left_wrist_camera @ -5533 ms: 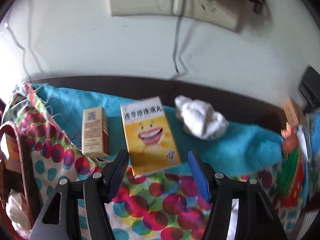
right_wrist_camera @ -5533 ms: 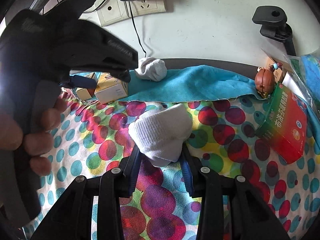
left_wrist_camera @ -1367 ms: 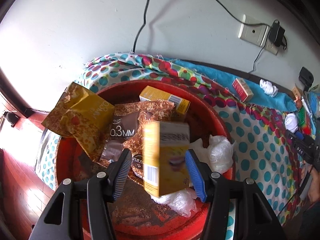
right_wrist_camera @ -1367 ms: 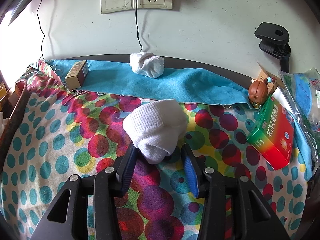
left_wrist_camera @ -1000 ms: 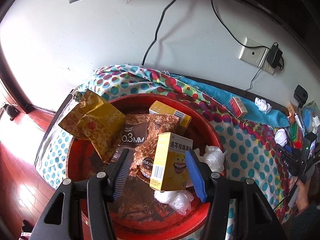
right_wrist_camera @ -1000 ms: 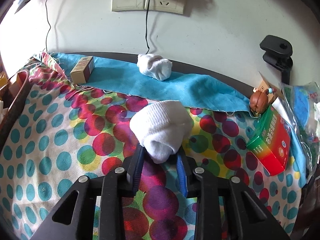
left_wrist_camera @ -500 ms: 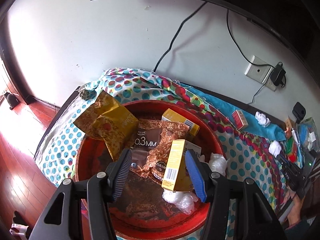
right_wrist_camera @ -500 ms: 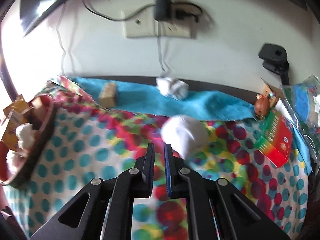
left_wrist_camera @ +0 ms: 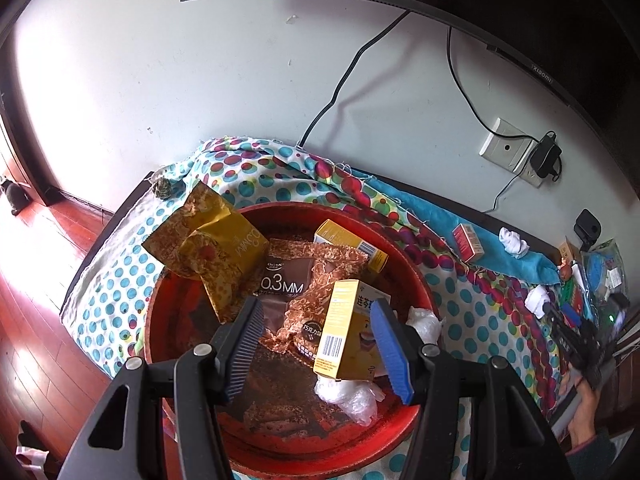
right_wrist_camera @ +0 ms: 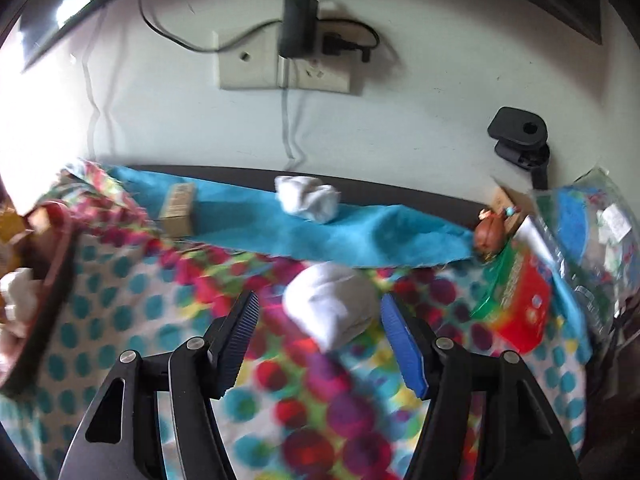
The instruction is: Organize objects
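The yellow box [left_wrist_camera: 352, 332] is now left in the red basin [left_wrist_camera: 416, 280], the left tongs [left_wrist_camera: 316, 346] spread empty above; the white sock [right_wrist_camera: 332, 306], missed, lies on the bench between the opening right tongs [right_wrist_camera: 318, 338].

Right-wrist view motion-blurred; red basin [right_wrist_camera: 48, 264] cut off at left edge.

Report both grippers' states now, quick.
Left gripper: open, holding nothing, above the red basin.
Right gripper: jaws opening, the white sock lies between them, not gripped.
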`<state>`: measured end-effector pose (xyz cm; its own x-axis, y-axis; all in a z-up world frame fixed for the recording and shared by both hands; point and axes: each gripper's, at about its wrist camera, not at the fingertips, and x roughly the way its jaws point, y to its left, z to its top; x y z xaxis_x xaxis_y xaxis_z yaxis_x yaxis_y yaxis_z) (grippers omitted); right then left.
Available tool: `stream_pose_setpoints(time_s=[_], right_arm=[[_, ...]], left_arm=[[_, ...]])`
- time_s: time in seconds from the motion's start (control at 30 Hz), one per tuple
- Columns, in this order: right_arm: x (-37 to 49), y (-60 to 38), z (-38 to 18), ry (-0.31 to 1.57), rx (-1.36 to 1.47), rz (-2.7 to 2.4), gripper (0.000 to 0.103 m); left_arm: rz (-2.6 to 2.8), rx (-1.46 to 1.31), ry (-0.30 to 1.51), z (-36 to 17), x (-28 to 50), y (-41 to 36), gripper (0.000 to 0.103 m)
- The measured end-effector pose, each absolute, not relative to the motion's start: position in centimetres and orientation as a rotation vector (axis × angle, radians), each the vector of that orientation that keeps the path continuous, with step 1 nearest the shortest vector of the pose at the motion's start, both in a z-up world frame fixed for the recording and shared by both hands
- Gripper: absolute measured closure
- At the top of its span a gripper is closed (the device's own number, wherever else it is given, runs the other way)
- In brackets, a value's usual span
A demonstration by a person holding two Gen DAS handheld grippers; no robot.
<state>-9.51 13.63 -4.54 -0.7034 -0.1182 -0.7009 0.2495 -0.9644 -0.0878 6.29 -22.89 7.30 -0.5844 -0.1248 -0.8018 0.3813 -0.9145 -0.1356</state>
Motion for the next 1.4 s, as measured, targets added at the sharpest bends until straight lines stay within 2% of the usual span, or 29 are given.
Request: stream_pose_setpoints(time_s=[0.07, 0.13, 0.3, 0.53, 0.9, 1.4], right_arm=[[-11.2, 13.4, -5.6, 0.257, 1.158, -2.691, 0.041], [-12.2, 13.2, -6.5, 0.267, 1.204, -2.667, 0.056], [-12.0, 12.7, -6.8, 0.271, 1.176, -2.672, 0.065], [-8.2, 9.5, -4.4, 0.154, 1.081, -2.553, 0.066], [1.6, -3.5, 0.9, 0.237, 0.859, -2.184, 0.066], [4.3, -12.5, -3.9, 0.331, 0.903, -2.045, 0.065]], left_arm=[[-2.525, 1.254, 0.420, 7.1, 6.2, -22.8, 0.045], [-2.524, 1.262, 0.419, 7.0, 6.0, -22.8, 0.045], [-2.511, 1.277, 0.419, 6.5, 5.7, -23.0, 0.045], [-2.511, 1.283, 0.425, 6.4, 5.7, -23.1, 0.045], [-2.499, 1.253, 0.451, 7.0, 6.4, -24.0, 0.045], [-2.498, 1.248, 0.470, 7.1, 6.7, -24.6, 0.045]])
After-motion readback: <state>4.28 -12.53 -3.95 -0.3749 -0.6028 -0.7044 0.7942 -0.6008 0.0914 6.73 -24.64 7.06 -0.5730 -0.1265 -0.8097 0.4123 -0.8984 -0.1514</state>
